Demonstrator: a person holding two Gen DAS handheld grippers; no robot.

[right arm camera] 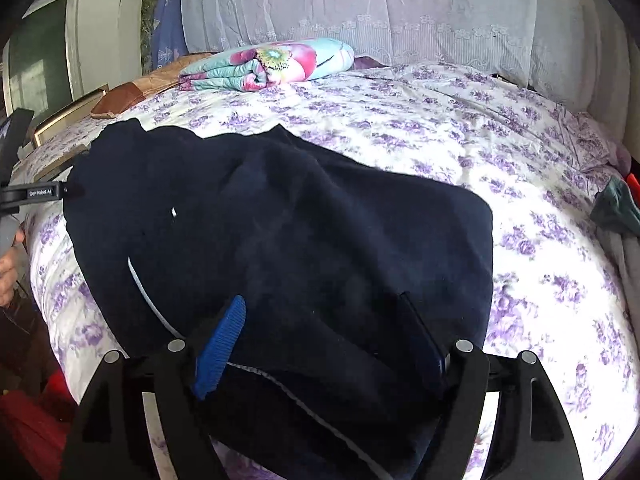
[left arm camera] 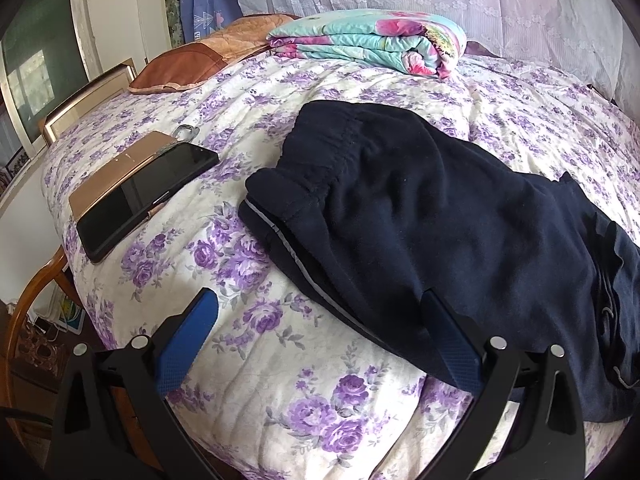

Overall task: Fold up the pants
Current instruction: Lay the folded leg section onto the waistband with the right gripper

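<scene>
Dark navy pants [left arm camera: 440, 220] lie folded over on the floral bedspread [left arm camera: 280, 360], waistband toward the far left, a grey side stripe along the near edge. They also fill the right wrist view [right arm camera: 300, 240]. My left gripper [left arm camera: 320, 308] is open and empty, its left finger over the bedspread and its right finger over the pants' near edge. My right gripper [right arm camera: 324, 312] is open above the pants, with cloth lying between and under its fingers. The left gripper's body shows at the left edge of the right wrist view [right arm camera: 36, 192].
A black tablet [left arm camera: 148, 196] on a tan book [left arm camera: 116, 168] lies left of the pants. A folded floral quilt [left arm camera: 368, 40] and brown pillow [left arm camera: 180, 64] sit at the bed's far side. A wooden chair [left arm camera: 36, 292] stands by the left edge. Green cloth [right arm camera: 616, 208] lies at right.
</scene>
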